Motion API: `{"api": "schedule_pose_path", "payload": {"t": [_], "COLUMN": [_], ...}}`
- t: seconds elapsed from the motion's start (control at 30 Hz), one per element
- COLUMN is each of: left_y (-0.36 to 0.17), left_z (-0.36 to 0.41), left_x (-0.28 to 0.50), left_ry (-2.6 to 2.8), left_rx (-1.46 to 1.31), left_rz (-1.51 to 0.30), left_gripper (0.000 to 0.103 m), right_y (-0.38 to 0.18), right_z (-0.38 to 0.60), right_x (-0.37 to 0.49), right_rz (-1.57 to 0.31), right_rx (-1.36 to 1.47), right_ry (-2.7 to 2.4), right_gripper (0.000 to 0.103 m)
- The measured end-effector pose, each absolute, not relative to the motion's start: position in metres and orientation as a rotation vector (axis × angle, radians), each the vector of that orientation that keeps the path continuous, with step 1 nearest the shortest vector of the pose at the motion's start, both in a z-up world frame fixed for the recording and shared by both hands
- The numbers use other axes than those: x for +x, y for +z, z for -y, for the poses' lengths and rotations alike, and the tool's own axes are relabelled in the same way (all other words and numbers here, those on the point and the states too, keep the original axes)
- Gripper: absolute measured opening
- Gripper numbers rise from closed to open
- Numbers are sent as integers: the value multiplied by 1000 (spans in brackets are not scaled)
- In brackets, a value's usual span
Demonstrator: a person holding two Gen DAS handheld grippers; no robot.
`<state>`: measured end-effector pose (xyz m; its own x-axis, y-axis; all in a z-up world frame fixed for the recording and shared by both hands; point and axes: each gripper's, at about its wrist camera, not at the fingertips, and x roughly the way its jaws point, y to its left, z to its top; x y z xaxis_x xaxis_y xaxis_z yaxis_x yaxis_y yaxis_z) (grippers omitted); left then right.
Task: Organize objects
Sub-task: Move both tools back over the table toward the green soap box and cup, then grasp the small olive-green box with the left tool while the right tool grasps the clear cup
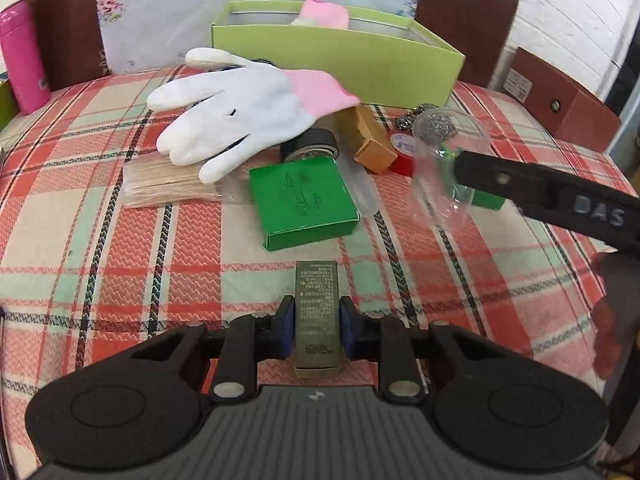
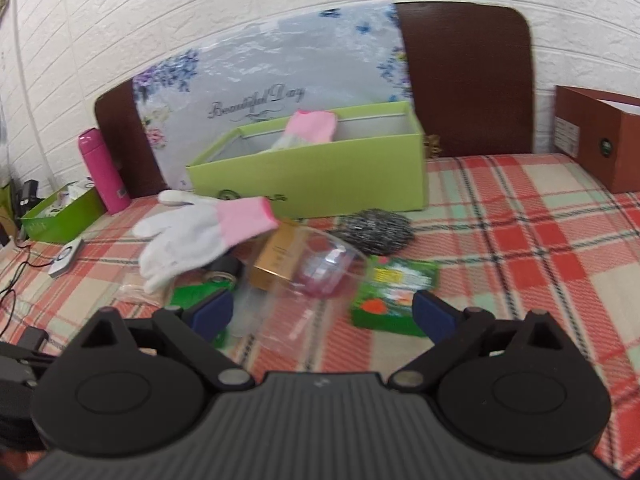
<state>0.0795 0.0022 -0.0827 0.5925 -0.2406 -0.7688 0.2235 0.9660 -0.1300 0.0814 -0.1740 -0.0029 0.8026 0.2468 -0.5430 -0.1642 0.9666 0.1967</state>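
Observation:
My left gripper (image 1: 316, 330) is shut on a narrow olive box (image 1: 316, 292) with fine print, low over the plaid cloth (image 1: 120, 260). My right gripper (image 2: 324, 314) stands wide open, and a clear plastic cup (image 2: 316, 280) sits between its blue pads (image 2: 212, 312); the right-hand pad is clear of it. The left wrist view shows that cup (image 1: 444, 168) at the tip of the right gripper's black finger (image 1: 540, 192). Behind lie a white glove with a pink cuff (image 1: 240, 112) and a flat green box (image 1: 302, 204). An open lime box (image 1: 340, 64) holds another glove (image 1: 324, 14).
Wooden sticks (image 1: 164, 184), a black tape roll (image 1: 310, 144), a golden box (image 1: 368, 136) and red tape (image 1: 402, 156) crowd the middle. A steel scourer (image 2: 376, 232) and green packet (image 2: 396, 296) lie to the right. A pink bottle (image 2: 102, 168) stands far left, a brown box (image 2: 600, 140) far right.

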Motion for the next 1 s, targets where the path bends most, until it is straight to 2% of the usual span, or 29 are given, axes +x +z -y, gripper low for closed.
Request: {"api": "schedule_pose_path", "payload": {"t": [0.07,0.13,0.2,0.47,0.5,1.0], "left_y": [-82,-82,-82,-81,-81,-79], "left_z": [-3,-5,-8,-6,-3,5], "left_x": [79,79,78,77,77,76], "left_ry": [-265,-271,-281,-352,-360,-323], "left_rx": [-27,-38,-56,-94,-91,-47], "left_rz": [-896,-897,-899,-906,-902,-900], "left_gripper": [25,25,25,25,25,25], "right_y": [-7,-14,-20,-5,-4,-22], "right_z": [163,157,159,195,199,202], "right_x": [92,105,112,72,67,56], "right_rz": [-618,-645,-675,-732,-736,-762], "right_rx": [144,162,175,33,19,80], "right_ry": [225,219,227,375,378,294], "right_gripper": [92,82,49,50,54,62]}}
